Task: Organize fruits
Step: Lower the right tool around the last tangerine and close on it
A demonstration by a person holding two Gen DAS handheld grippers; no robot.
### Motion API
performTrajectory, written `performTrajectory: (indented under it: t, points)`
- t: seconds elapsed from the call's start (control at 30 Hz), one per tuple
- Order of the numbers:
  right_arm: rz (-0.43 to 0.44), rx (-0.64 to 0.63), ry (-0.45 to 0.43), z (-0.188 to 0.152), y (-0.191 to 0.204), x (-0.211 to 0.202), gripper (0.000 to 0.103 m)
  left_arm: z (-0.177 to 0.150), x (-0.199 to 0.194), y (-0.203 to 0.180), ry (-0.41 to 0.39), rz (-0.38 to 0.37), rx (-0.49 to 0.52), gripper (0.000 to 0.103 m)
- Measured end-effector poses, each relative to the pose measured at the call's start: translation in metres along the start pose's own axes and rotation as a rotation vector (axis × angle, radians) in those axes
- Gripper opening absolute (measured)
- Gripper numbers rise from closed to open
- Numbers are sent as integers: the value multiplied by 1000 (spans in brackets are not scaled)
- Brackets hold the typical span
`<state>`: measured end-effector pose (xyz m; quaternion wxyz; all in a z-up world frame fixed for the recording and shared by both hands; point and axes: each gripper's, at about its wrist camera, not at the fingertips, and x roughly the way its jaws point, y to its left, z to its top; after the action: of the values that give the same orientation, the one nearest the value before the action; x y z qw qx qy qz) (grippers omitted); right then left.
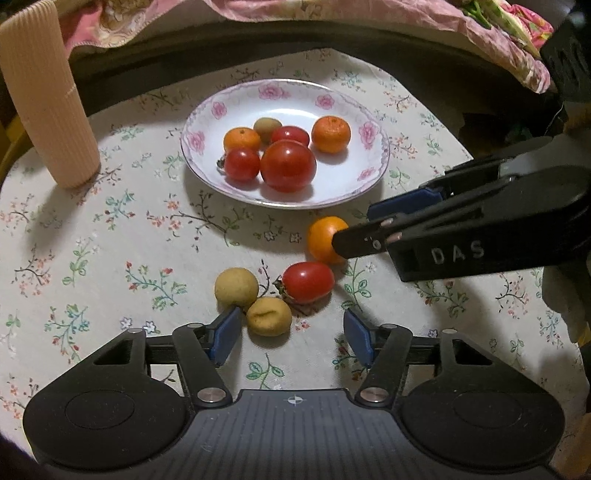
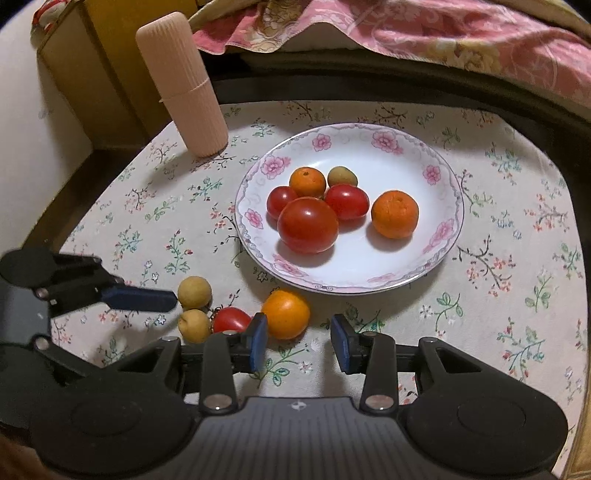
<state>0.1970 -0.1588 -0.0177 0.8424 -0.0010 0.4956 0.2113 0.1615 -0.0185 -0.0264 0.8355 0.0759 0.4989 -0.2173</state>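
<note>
Fingers of the left gripper (image 1: 291, 338) are spread wide and nothing is held between them; its blue left pad lies just beside two small yellow fruits (image 1: 236, 288) that rest on the floral tablecloth (image 1: 92, 240), the nearer one partly between the pads. A red tomato (image 1: 308, 282) is seen just beyond these — near the yellow pair, though contact cannot be told. The right gripper (image 2: 299, 341) is likewise spread apart and grasps nothing; its left pad is seen right against the loose orange citrus (image 2: 286, 314) on the cloth, which lies ahead of the gap and to its left rather than between the pads. In the left wrist view that gripper's dark finger overlaps the same citrus, so touch cannot be confirmed. Beyond the loose fruit, a flower-rimmed white plate (image 2: 436, 173) is set on the cloth, and six pieces are gathered in it: a large tomato (image 2: 308, 225), two smaller tomatoes, two oranges and one small greenish fruit (image 2: 341, 176) — one orange (image 2: 395, 214) lies apart to the right. A ribbed, pale cylinder (image 2: 183, 85) stands upright at the far left, well apart from the plate. Pink fabric (image 2: 443, 33) is draped behind the table.
</note>
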Motion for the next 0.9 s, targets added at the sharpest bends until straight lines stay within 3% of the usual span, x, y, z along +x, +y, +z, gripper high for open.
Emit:
performTrajectory:
  t: [0.23,0.43,0.67,0.9]
  points:
    - [39,73,9,4,-6,6,43,0,6,-1,4,2,-6,65]
    - [46,89,6,4,-6,8,43,2,3,2,-15,2,-19,54]
    - [72,164,17,4,-13,11,44,0,3,1,-9,19,1,53]
    - [40,166,28,4,-14,9,46,-4,2,5,2,25,-7,54]
